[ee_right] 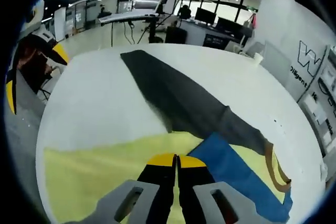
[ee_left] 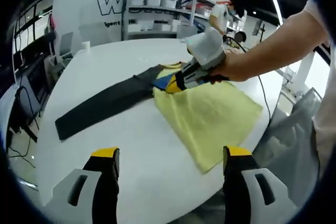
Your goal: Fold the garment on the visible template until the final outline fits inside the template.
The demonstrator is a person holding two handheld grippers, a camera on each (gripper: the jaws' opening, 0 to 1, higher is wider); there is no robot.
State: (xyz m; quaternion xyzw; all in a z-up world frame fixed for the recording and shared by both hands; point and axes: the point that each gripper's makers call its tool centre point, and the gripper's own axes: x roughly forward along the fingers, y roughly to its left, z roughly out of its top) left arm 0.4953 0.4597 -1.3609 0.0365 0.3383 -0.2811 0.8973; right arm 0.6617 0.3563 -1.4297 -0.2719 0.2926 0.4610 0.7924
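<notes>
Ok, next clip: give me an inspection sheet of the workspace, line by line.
Surface: white round table, bare near the left tool.
Job's things: yellow sheet lying flat; dark garment stretched out beside it, one end on the sheet; blue piece under that end.
Clutter: white cup at the far edge.
Grippers: left tool open, above bare table; right tool shut on the yellow sheet's edge.
Cables: one hanging off the table's edge.
Surroundings: shelving with bins, desks, monitors.
</notes>
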